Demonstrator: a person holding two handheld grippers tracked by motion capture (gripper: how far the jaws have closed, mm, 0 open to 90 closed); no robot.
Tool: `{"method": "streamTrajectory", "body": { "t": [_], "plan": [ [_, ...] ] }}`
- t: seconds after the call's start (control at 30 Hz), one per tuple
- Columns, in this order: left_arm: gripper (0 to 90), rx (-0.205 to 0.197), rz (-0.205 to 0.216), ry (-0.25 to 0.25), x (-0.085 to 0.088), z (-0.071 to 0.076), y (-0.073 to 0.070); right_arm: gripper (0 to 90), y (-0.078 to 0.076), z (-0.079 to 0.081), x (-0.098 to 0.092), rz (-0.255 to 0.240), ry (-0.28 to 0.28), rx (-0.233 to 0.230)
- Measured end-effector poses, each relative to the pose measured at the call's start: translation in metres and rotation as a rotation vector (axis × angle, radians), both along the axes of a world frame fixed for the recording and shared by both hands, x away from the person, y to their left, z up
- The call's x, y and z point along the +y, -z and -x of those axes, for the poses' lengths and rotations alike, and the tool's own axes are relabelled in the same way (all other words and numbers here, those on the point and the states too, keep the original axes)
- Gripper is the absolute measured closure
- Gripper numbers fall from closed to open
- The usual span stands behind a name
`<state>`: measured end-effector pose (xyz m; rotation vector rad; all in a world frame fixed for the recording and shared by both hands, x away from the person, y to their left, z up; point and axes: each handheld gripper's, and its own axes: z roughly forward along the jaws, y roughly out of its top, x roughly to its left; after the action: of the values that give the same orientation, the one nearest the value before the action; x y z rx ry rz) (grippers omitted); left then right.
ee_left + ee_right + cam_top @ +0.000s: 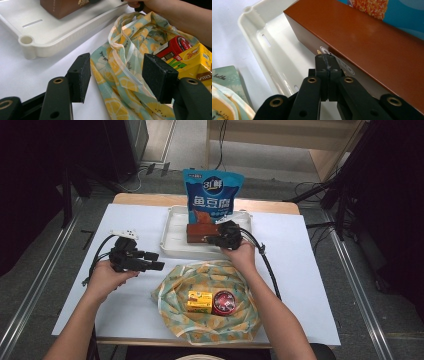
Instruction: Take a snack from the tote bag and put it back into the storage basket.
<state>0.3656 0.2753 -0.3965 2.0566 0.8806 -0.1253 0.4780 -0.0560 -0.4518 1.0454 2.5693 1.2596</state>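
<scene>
A brown box (200, 232) lies in a white tray (172, 227), in front of an upright blue snack pouch (212, 195). My right gripper (220, 240) is at the box's right end. In the right gripper view its jaws are shut (327, 58) with nothing between them, and the tips rest against the side of the brown box (367, 42). My left gripper (159, 261) is open, held low over the table left of a lemon-print cloth bag (175, 285). In the left gripper view the bag's rim (125, 82) lies beyond the open gripper (116, 67).
Inside the cloth bag sit a yellow carton (199, 301) and a red can (224, 302), also seen as carton (197, 60) and can (178, 45). White paper covers the table (300, 270). Cables trail from both grippers.
</scene>
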Motion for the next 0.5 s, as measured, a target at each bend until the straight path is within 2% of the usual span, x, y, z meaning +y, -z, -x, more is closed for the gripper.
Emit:
{"method": "streamTrajectory", "body": {
  "t": [0.17, 0.5],
  "plan": [
    [40.5, 0.0, -0.004, 0.002, -0.001, 0.0, 0.0, 90.0, 0.0, -0.003, 0.001, 0.0, 0.013, -0.007],
    [40.7, -0.013, -0.012, 0.013, -0.004, 0.001, 0.001, 90.0, 0.0, -0.014, 0.007, 0.012, 0.025, 0.007]
  ]
}}
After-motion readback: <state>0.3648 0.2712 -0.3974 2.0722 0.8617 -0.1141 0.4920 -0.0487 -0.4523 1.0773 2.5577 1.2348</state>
